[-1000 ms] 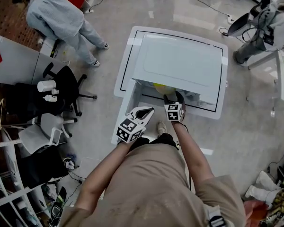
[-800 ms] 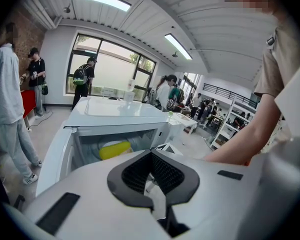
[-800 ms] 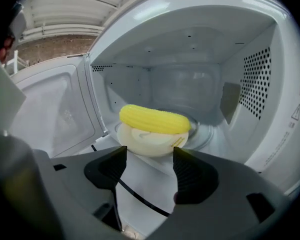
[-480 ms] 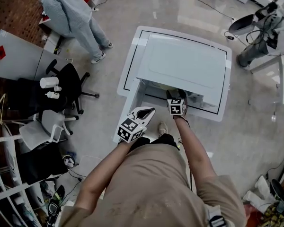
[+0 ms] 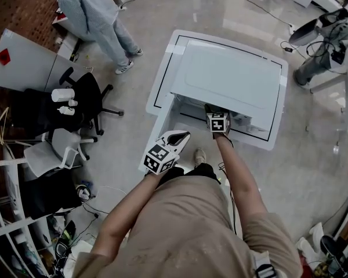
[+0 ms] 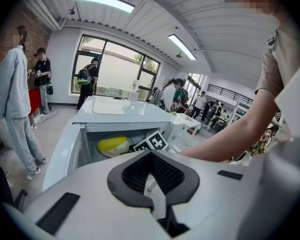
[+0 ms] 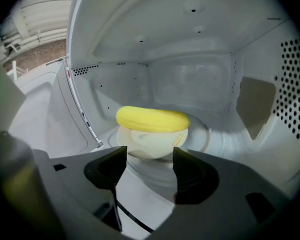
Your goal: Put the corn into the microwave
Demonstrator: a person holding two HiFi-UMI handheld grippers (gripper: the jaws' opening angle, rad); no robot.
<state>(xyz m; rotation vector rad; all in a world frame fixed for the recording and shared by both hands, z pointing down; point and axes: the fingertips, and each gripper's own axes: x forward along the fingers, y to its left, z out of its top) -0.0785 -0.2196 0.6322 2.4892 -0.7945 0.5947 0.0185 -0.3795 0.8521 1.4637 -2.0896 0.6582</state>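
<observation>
A yellow corn cob lies across a white bowl on the turntable inside the white microwave, whose door hangs open to the left. My right gripper reaches into the cavity. Its jaws are open and the bowl sits just beyond their tips. From the head view, the right gripper is at the opening and the corn is hidden under the microwave's top. The left gripper view catches the corn beside the right gripper's marker cube. My left gripper hangs back near my body, shut and empty.
The microwave stands on a white table. A person in grey stands at the far left by a black office chair. A grey machine and floor cables lie at the right. Shelving lines the left edge.
My right gripper has pushed forward into the microwave. The corn, visible at the opening a second ago, is now hidden under the top. The left gripper has stayed put.
</observation>
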